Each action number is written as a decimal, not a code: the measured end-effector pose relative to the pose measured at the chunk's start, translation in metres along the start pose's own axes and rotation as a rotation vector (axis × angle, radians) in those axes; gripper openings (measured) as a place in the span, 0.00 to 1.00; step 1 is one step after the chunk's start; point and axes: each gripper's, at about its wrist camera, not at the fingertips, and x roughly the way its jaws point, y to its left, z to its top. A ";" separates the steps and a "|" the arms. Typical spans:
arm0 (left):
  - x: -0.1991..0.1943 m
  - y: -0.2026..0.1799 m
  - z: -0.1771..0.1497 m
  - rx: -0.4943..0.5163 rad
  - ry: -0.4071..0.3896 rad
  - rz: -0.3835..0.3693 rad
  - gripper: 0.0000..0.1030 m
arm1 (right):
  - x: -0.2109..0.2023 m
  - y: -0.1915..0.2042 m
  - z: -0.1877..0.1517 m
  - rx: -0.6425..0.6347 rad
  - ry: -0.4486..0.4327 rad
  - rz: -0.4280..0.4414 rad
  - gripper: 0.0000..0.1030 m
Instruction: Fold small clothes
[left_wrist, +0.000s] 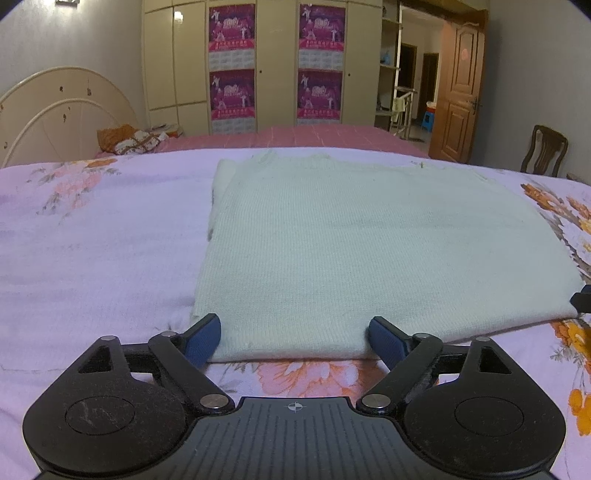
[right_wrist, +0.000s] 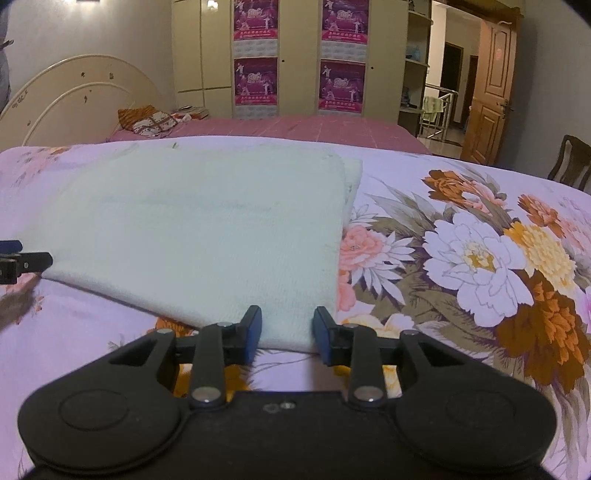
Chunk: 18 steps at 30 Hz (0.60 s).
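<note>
A pale green knitted garment (left_wrist: 369, 240) (right_wrist: 203, 229) lies folded flat into a rectangle on the floral bedspread (left_wrist: 92, 240) (right_wrist: 461, 258). My left gripper (left_wrist: 293, 325) is open wide at the garment's near left edge. Its blue pads (left_wrist: 205, 338) stand on either side of the hem without pressing it. My right gripper (right_wrist: 286, 321) is at the near right corner. Its jaws stand narrower but apart, with the flat corner of cloth between them. Each gripper's tip shows at the edge of the other's view: the right fingertip (left_wrist: 581, 301) and the left fingertip (right_wrist: 22, 258).
A second bed with a pink cover (left_wrist: 295, 136) and a patterned pillow (left_wrist: 136, 140) lies behind, under a cream headboard (left_wrist: 55, 110). Wardrobes with posters (left_wrist: 232, 66) line the back wall. A wooden door (left_wrist: 458, 96) stands ajar and a chair (left_wrist: 545, 155) is at the right.
</note>
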 end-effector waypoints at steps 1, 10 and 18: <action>-0.006 0.002 0.002 -0.012 0.012 0.017 0.84 | -0.002 -0.001 0.003 0.003 0.014 -0.002 0.30; -0.023 0.054 -0.026 -0.592 0.001 -0.172 0.59 | -0.046 -0.010 0.000 0.114 -0.062 0.072 0.15; 0.026 0.059 -0.028 -0.928 -0.141 -0.262 0.59 | -0.017 0.011 0.032 0.201 -0.081 0.184 0.12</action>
